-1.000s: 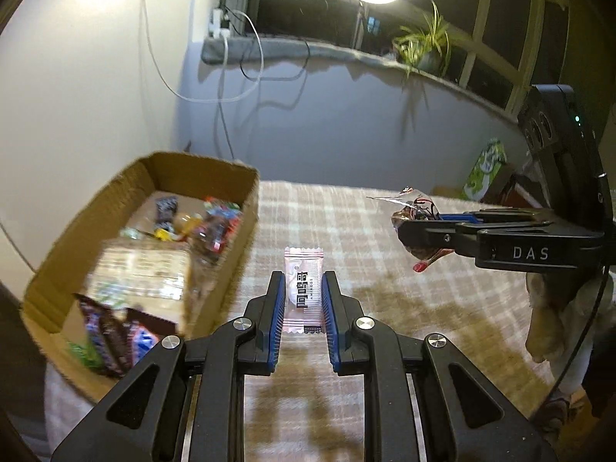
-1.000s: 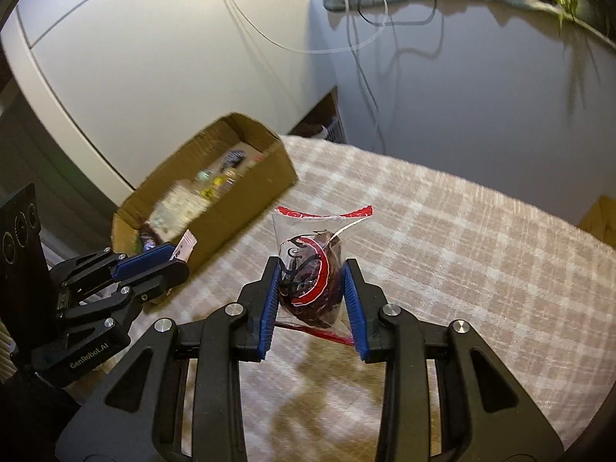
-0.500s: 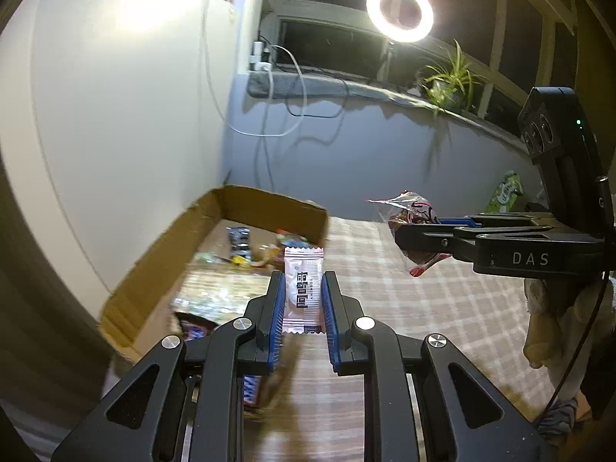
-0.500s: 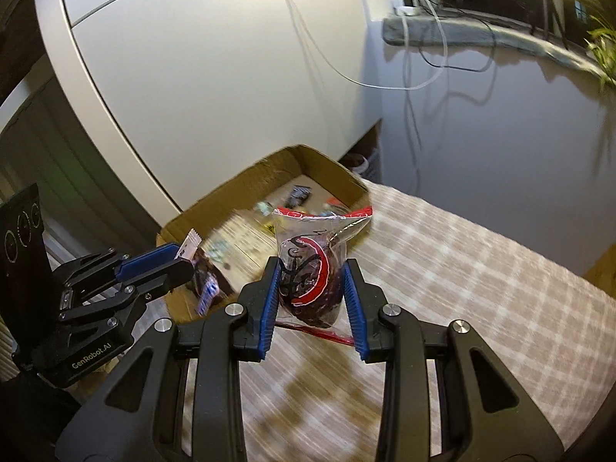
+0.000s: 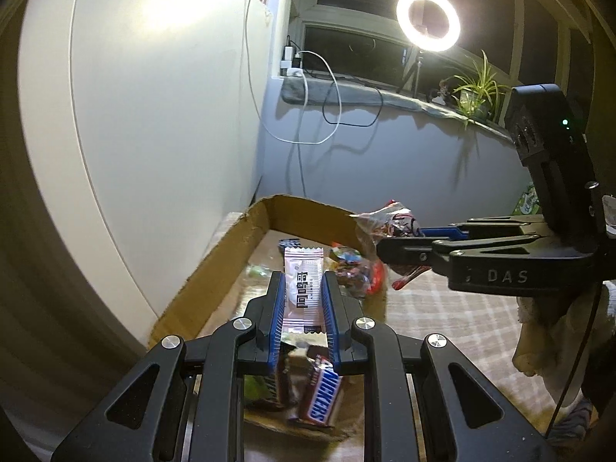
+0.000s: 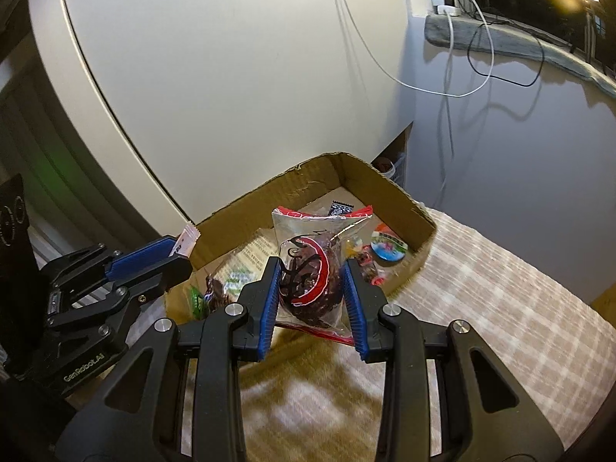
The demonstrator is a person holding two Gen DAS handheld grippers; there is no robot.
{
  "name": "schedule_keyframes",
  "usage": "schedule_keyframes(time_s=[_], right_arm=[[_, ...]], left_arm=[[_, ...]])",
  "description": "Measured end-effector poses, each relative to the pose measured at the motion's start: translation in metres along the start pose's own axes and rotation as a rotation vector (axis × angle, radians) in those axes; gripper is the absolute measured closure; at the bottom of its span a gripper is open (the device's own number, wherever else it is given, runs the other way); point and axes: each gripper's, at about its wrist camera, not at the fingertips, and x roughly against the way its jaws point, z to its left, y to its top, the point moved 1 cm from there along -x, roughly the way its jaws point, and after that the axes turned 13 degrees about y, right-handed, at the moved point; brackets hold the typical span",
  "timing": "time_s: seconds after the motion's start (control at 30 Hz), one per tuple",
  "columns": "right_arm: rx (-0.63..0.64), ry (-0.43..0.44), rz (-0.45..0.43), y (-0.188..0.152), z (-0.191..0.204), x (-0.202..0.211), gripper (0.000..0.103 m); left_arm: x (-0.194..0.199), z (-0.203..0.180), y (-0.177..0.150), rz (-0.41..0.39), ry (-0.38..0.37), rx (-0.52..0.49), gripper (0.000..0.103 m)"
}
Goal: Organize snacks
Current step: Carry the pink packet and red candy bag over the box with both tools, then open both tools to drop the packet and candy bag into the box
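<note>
My left gripper is shut on a pale pink snack packet with dark lettering and holds it above the near part of the open cardboard box. My right gripper is shut on a clear snack bag with a dark red-and-black filling, held in front of the box. In the left wrist view the right gripper comes in from the right over the box's right wall. In the right wrist view the left gripper is at the left over the box's near corner.
The box holds several snacks, among them Snickers bars and bright small candies. It stands on a checked tablecloth beside a white wall. A ring light, cables and a plant are at the windowsill.
Both grippers have moved left toward the box with their snacks still held. The left gripper went from over the tablecloth to over the box.
</note>
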Motion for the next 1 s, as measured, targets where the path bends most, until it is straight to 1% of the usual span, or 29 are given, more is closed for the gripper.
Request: schedule_keyframes(time_s=[0.27,0.5,0.67,1.0], right_arm=[[0.007,-0.004,0.036,0.008,-0.004,-0.026,0.069],[0.014,-0.026,0.059,0.016,-0.012,-0.041,0.069],[0.006,-0.031,0.059,0.02,-0.02,-0.046,0.069],[-0.006,-0.035,0.061,0.021,-0.033,-0.049,0.069]], left_arm=[[-0.018,0.011,0.002,0.014,0.016,0.012,0.086],[-0.035,0.011,0.007,0.037,0.021,0.005,0.086],[-0.041,0.009,0.012,0.034,0.028,-0.002,0.086],[-0.059,0.01,0.015,0.07,0.039,0.008,0.085]])
